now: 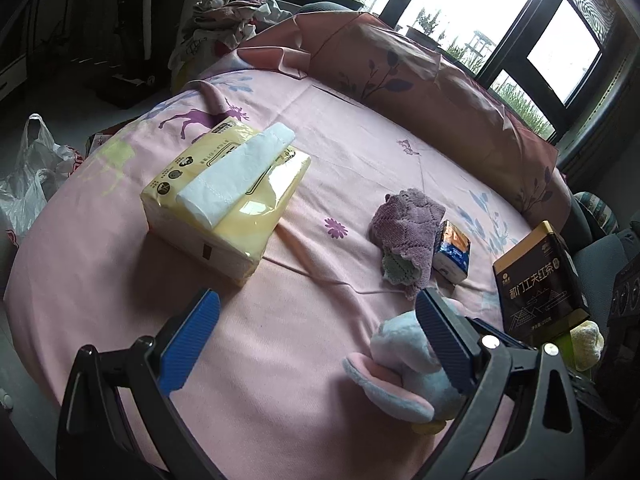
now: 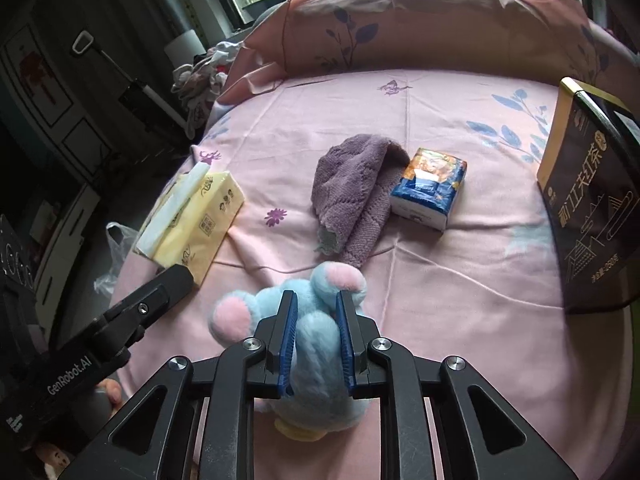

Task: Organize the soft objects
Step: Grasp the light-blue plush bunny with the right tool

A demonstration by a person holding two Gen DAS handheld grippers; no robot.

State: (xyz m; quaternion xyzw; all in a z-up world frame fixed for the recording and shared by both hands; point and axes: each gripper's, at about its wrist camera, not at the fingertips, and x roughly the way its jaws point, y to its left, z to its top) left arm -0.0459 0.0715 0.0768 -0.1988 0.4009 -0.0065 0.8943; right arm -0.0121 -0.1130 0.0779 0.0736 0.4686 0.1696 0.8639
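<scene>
My right gripper is shut on a light blue plush toy with pink ear pads, held just above the pink bed sheet. The same plush toy shows in the left wrist view beside my left gripper's right finger. My left gripper is open and empty above the sheet. A crumpled purple cloth lies mid-bed, also in the left wrist view. A yellow tissue pack with a white tissue on top lies to the left, and shows in the right wrist view.
A small blue tissue packet lies by the purple cloth. A dark tea box stands at the bed's right edge. A pink pillow lines the far side. Clothes are piled beyond the bed; plastic bags lie on the floor, left.
</scene>
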